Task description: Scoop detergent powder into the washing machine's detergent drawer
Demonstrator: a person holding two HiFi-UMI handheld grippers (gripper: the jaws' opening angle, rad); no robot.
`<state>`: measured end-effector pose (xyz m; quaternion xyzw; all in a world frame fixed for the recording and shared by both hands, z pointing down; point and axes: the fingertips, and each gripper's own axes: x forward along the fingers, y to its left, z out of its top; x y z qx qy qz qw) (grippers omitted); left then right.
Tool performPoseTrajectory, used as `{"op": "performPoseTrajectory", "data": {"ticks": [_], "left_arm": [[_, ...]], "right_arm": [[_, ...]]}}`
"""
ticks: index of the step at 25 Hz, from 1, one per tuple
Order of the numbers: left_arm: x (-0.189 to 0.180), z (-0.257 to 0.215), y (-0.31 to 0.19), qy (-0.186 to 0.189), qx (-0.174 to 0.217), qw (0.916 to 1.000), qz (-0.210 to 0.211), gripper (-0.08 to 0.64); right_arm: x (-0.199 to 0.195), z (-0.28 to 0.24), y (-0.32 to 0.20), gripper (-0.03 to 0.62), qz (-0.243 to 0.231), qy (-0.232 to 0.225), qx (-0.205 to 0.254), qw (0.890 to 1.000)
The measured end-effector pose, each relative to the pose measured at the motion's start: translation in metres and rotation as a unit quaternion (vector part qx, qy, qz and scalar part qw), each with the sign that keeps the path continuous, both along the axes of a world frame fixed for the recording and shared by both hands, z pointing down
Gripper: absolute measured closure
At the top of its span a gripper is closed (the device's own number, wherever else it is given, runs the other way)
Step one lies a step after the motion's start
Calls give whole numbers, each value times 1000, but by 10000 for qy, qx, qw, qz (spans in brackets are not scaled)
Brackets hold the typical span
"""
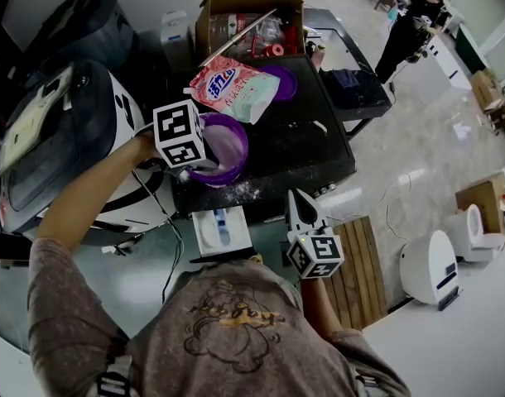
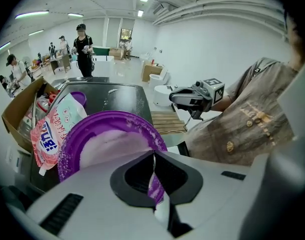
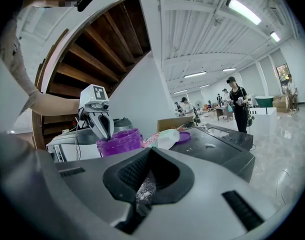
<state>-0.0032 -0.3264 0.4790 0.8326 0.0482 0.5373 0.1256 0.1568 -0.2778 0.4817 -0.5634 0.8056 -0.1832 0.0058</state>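
Head view: left hand-held gripper is closed on the near rim of a purple tub sitting on the dark worktop. A pink detergent bag lies just behind the tub. The washing machine is at left, and its detergent drawer is pulled open below the worktop edge. Right hand-held gripper hangs beside the drawer, apart from the tub. Left gripper view: left hand-held gripper has its jaws clamped on the purple tub wall. White detergent powder is inside, with the detergent bag at left. Right gripper view: right hand-held gripper has its jaws together; the speckled bits between the pads are probably powder grains, hard to tell. The tub is ahead, with the left hand-held gripper on its rim.
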Motion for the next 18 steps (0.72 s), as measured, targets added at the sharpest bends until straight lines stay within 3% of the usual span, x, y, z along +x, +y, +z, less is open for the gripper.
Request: {"op": "performPoseTrajectory", "data": {"ticks": [11,18], "left_arm": [[-4,-19,-1,477,-739,9947,-536,537],[-9,-28,-8,861,-915,9875,-947,537]], "right_arm": [[0,0,1,594,22,-8,-20,10000],[-3,3,1,594,-69,138,-5,9999]]}}
